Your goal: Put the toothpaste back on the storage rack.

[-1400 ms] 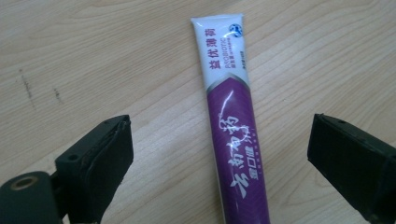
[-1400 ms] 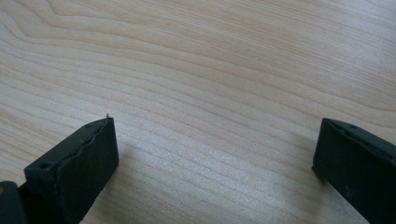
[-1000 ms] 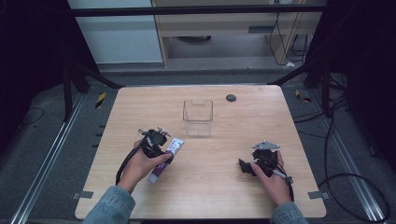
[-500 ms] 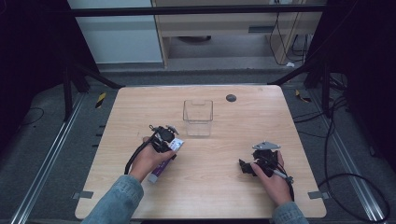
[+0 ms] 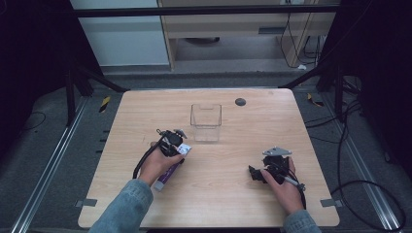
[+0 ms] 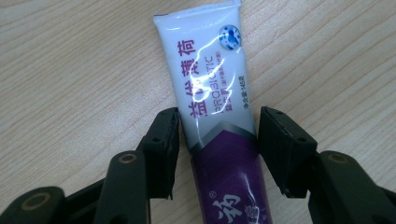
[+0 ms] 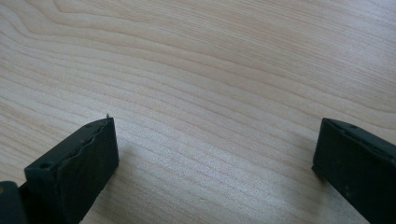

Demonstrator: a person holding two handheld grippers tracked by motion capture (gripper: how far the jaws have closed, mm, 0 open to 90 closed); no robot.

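Nearest me, my right gripper (image 5: 257, 174) rests on the wooden table (image 5: 233, 204), jaws wide apart over bare wood. My left gripper (image 6: 217, 149) straddles a white and purple toothpaste tube (image 6: 212, 98) lying flat, jaws apart, not yet pressing it. Farther off stands a clear plastic box (image 5: 206, 121).

Toothpaste tube (image 6: 215, 116) lay flat on the wooden table (image 5: 233, 194), white toward the crimped end, purple toward the other, printed face up. Crimped end pointed about 1 o'clock, at the clear plastic box (image 5: 206, 121) standing upright near the table's centre.
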